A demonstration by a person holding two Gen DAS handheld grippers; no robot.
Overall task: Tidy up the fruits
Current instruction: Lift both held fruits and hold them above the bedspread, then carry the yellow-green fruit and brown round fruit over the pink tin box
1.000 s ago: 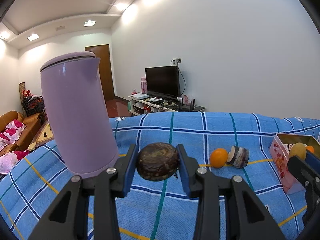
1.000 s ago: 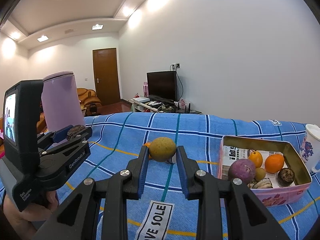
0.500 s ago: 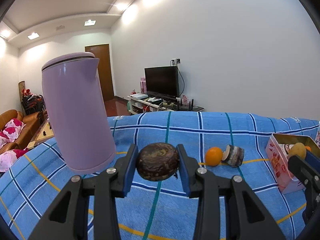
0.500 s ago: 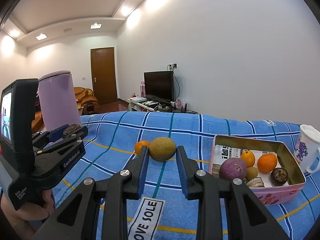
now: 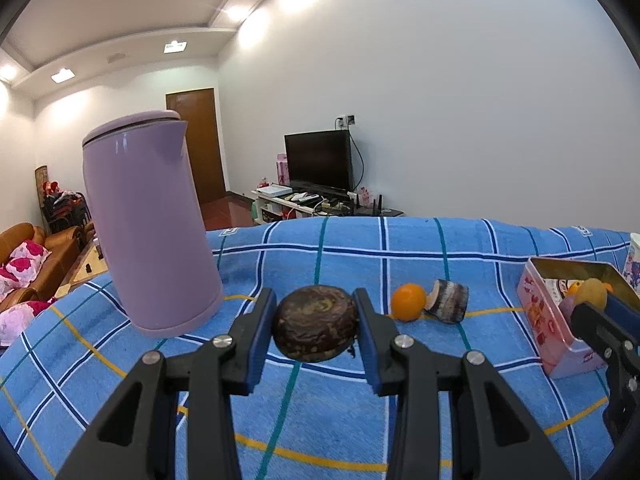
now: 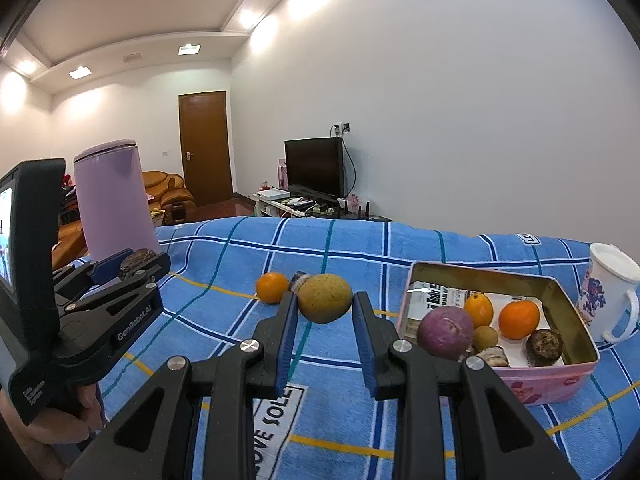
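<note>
Two hand-held grippers are at work, each clamped on one fruit. Left hand-held gripper (image 5: 315,326) has its blue pads pressed on both sides of a dark brown mottled fruit (image 5: 315,323), held above the blue plaid cloth (image 5: 332,412) that covers the table. Right hand-held gripper (image 6: 325,308) is closed about a yellow-green speckled fruit (image 6: 325,298), also clear of the cloth, just left of the pink tin (image 6: 552,380). In the right wrist view the left hand-held gripper sits at the left edge with a hand (image 6: 52,424) on its grip. One pink tin lies to the right of both grippers; inside it six pieces can be counted: one purple round fruit (image 6: 445,333), two orange ones (image 6: 518,319), one small yellowish one, one dark brown one (image 6: 543,345), and one pale cut piece (image 6: 493,357). Beyond the grippers, loose on the cloth, are one orange (image 5: 408,302) and, touching it on the right, one short dark cut piece (image 5: 450,306). One white floral mug (image 6: 606,304) stands just right of the tin. One lilac kettle (image 5: 150,240) stands upright at the left, well apart from the tin. Farther back are one television (image 5: 319,159) and one brown door (image 6: 205,148).
</note>
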